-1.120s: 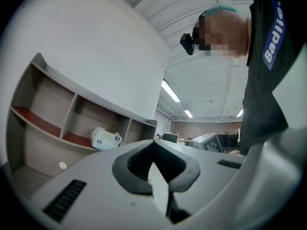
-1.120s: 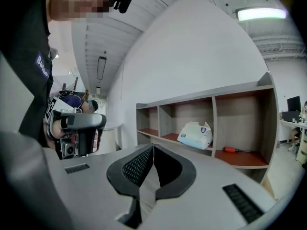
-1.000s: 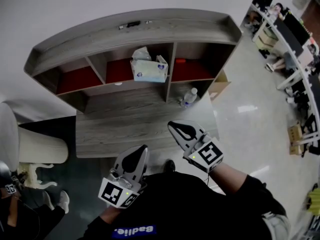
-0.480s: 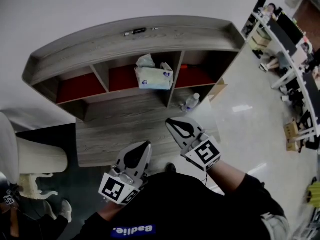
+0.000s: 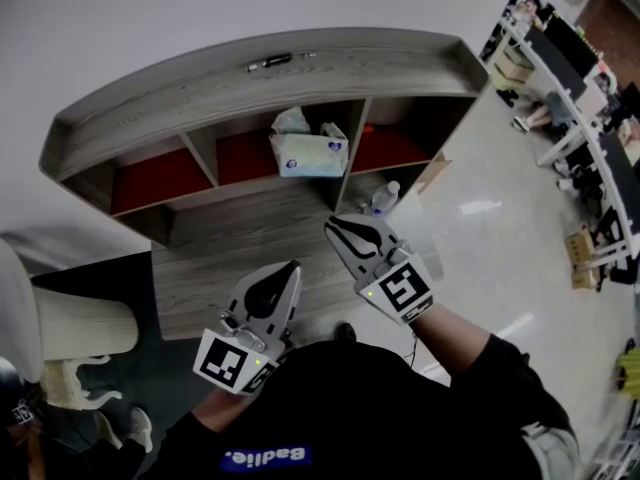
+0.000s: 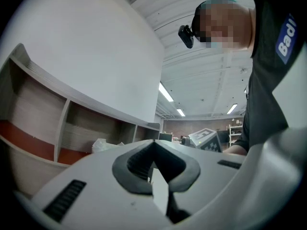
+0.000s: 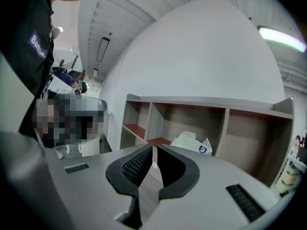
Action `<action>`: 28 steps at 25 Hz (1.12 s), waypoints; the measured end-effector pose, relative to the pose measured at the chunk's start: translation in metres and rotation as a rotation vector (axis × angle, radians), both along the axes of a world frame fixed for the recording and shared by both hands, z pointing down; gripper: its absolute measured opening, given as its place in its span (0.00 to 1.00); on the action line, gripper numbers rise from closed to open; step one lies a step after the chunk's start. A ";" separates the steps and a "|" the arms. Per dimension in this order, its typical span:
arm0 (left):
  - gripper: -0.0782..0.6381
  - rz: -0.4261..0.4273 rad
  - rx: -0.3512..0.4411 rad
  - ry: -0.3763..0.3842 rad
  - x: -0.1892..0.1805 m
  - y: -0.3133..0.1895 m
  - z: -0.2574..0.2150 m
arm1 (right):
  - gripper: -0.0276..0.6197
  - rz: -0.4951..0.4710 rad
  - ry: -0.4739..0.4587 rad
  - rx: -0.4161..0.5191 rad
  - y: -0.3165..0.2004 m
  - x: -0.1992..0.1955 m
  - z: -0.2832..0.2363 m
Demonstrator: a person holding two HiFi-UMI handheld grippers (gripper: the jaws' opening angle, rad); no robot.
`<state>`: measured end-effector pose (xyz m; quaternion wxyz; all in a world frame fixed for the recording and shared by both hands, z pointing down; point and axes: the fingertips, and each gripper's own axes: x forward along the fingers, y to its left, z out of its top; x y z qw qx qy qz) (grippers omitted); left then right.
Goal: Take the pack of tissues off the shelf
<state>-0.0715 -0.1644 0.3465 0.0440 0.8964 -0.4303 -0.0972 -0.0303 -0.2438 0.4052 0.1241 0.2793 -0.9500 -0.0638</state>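
Observation:
The pack of tissues [image 5: 308, 153] is white and pale blue with a tissue sticking out of its top. It sits in the middle upper compartment of the grey wooden shelf [image 5: 260, 83], on a red floor. My right gripper [image 5: 333, 225] is shut and empty, held over the desk in front of the shelf, just below and right of the pack. In the right gripper view the pack [image 7: 194, 143] shows beyond the closed jaws [image 7: 154, 151]. My left gripper [image 5: 292, 267] is shut and empty, lower and nearer my body. The pack [image 6: 103, 145] peeks over its jaws [image 6: 153, 143].
A clear water bottle [image 5: 381, 199] stands in the lower right compartment. A dark pen [image 5: 270, 63] lies on the shelf's top. The wooden desk [image 5: 220, 258] runs below the shelf. A cream seat [image 5: 75, 318] is at left, office desks [image 5: 590, 108] at far right.
My right gripper has moved forward and a little left, closer to the shelf. The left gripper has barely shifted. Both stay shut.

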 end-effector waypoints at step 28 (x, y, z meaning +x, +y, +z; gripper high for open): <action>0.11 -0.068 -0.027 -0.001 -0.008 0.017 0.005 | 0.45 0.066 0.551 0.283 -0.096 -0.026 0.060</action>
